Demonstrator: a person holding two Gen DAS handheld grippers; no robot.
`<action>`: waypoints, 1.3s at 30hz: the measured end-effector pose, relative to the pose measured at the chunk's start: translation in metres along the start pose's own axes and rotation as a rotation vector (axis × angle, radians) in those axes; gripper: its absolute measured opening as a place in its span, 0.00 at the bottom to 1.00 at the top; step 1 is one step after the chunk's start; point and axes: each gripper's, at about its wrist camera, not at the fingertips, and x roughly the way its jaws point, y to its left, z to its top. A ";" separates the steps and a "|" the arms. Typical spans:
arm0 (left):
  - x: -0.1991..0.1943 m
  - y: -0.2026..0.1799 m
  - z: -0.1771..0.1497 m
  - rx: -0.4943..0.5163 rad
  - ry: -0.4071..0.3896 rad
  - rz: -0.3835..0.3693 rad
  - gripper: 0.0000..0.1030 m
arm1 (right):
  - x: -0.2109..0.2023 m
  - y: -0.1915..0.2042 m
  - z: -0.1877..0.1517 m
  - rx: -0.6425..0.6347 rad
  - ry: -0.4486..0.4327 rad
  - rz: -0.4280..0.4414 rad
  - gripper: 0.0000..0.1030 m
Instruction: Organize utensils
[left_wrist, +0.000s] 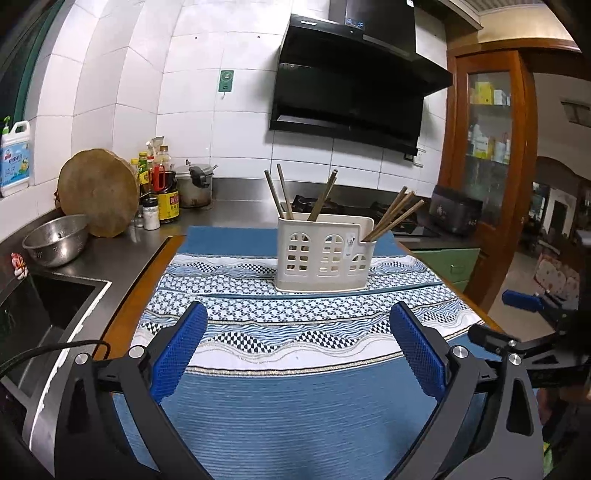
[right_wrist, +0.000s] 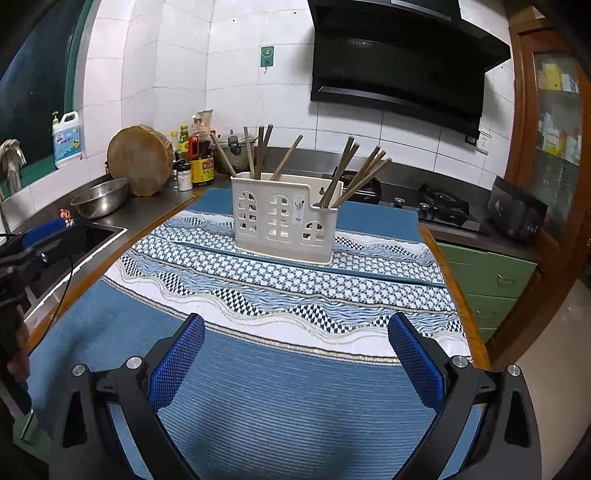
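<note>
Each hand-held gripper (left_wrist: 297, 347) (right_wrist: 295, 349) is made of black arms with round silver screws. Bumpy blue pads (left_wrist: 180, 352) are stuck on the fingers. A thin black cable (left_wrist: 55, 349) is seen beside the left one.

Chopsticks (left_wrist: 391, 216) in holder (left_wrist: 323, 254), holder on mat (left_wrist: 295, 406), stove (right_wrist: 441, 208) behind

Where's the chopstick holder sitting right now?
In both wrist views the white chopstick holder stands upright on the patterned blue cloth, ahead of both open grippers, with the stove behind it and the sink off to the left.
</note>
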 end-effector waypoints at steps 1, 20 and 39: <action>-0.002 0.000 -0.001 0.001 0.003 0.001 0.95 | -0.001 0.000 -0.001 0.001 0.001 -0.002 0.93; -0.009 0.000 -0.022 -0.021 0.078 0.025 0.95 | -0.014 -0.009 -0.019 0.082 0.013 -0.002 0.93; -0.011 -0.010 -0.029 0.014 0.108 0.025 0.95 | -0.014 -0.011 -0.024 0.104 0.025 0.006 0.93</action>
